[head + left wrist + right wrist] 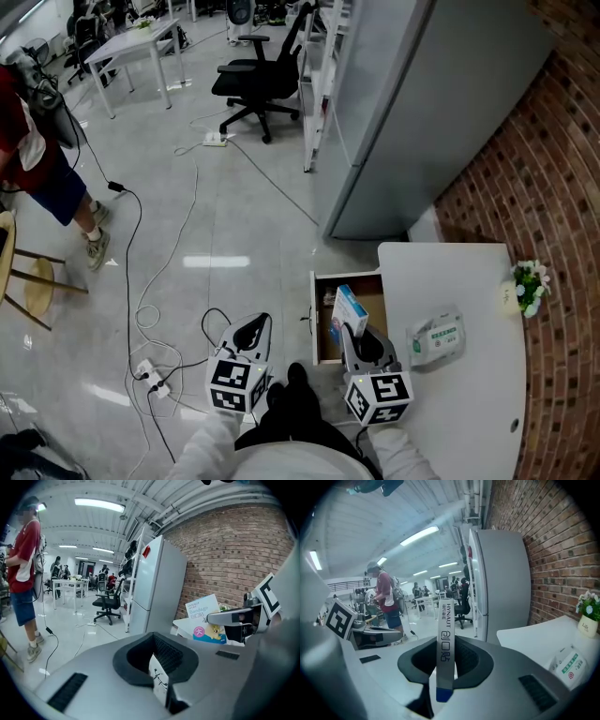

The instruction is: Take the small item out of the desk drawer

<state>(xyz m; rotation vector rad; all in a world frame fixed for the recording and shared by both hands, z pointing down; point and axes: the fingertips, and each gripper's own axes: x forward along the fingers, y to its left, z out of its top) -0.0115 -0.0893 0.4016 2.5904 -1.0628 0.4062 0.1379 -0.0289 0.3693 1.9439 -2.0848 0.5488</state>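
A small white-and-blue bandage box (349, 312) is held upright just above the open desk drawer (319, 323), with my right gripper (361, 337) shut on its lower end. In the right gripper view the box (445, 644) shows edge-on, pinched between the pads. The left gripper view shows the same box (206, 620) from the side, with the right gripper behind it. My left gripper (251, 330) hangs over the floor left of the drawer. Its jaws are together and hold nothing.
The white desk (459, 403) carries a tissue pack (436, 337) and a small flower pot (527, 286). A grey fridge (422, 103) stands beyond the desk by the brick wall. Cables and a power strip (150, 375) lie on the floor at left. A person (37, 159) stands far left, near an office chair (258, 80).
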